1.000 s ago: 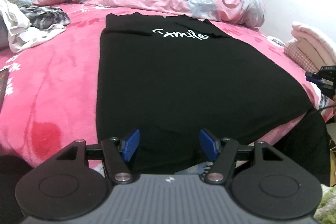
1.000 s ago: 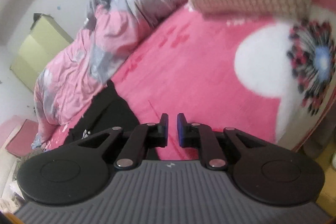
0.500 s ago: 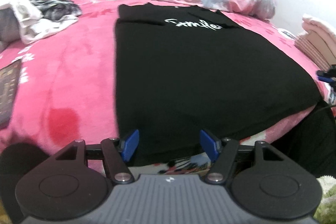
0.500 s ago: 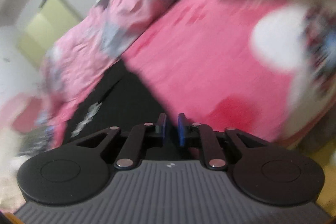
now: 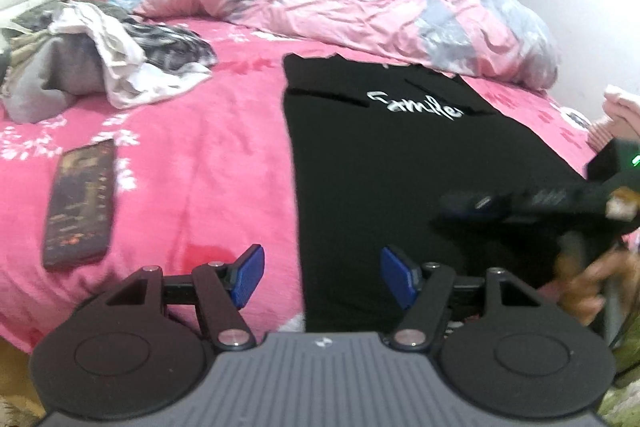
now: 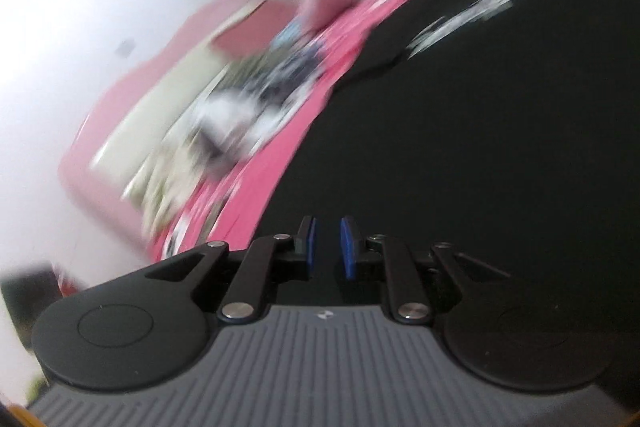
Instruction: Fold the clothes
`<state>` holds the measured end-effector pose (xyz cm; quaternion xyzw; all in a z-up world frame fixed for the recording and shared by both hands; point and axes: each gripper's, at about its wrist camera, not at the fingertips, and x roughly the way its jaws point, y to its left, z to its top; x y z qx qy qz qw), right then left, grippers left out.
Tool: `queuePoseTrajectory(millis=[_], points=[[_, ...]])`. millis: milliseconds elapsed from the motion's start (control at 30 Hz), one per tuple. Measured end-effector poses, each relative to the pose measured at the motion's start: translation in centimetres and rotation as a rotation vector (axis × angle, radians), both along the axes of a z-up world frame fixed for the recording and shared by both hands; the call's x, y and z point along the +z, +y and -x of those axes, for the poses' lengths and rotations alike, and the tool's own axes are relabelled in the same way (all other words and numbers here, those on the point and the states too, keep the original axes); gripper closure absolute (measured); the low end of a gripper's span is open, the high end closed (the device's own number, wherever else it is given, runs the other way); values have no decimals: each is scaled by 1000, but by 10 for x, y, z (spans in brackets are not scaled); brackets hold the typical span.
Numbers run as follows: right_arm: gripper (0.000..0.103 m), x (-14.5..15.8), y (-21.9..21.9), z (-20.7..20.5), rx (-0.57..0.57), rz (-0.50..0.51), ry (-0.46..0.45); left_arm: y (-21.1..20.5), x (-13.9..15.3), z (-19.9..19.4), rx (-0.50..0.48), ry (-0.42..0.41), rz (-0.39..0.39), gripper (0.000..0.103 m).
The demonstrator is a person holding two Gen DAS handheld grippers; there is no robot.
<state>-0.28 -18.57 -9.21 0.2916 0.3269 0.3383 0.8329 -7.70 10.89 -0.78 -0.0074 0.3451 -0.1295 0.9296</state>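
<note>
Black T-shirt point(image 5: 400, 163) lies flat on the pink bed point(image 5: 208, 155), white script print near its collar end, hem at the near edge of the bed; sleeves look folded in. It runs from center toward 1 o'clock in the left wrist view.

Left claw point(image 5: 322, 277): blue pads spread wide, nothing between them, hovering over the shirt's near left hem corner, the shirt's left edge running between the pads. Not touching fabric as far as visible.

Right claw point(image 6: 328, 247): pads nearly together with a narrow gap, nothing pinched, black shirt point(image 6: 480, 147) beneath and ahead of it. View heavily motion-blurred. In the left wrist view the right claw point(image 5: 460, 205) comes in from 3 o'clock, blurred, over the shirt's right side, with the person's hand point(image 5: 580, 287) on its handle at 4 o'clock.

Phone point(image 5: 80, 203) lies face up on the bed at 9 o'clock, well apart from the shirt. Pile of unfolded clothes point(image 5: 100, 55) at 10 o'clock. Crumpled pink-and-grey duvet point(image 5: 360, 11) across the far side at 12 o'clock, just beyond the shirt's collar. Stack of folded clothes point(image 5: 620, 115) at 3 o'clock, partly cut off.
</note>
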Motion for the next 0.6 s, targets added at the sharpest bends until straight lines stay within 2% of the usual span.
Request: queuePoseTrajectory(millis=[100,200,267,400,500,600], points=[[90,-5,50,-1,115,76,-94,11,8,2,36,-20,-3,37],[90,-2,76,11,197,143,-195,18,14,1,57,-37,5,37],[89,0,83,25,293,124,-207,17,14,-4,56,-40,19,37],[89,-4,101,61,473,252,-233,8,10,-18,33,-39,46,37],[89,4,88,77,459,271,-239,-11,6,-30,-23,-42,59,37],[89,20,55,79,321,296,-265,-36,-2,-41,-91,-36,71,37]])
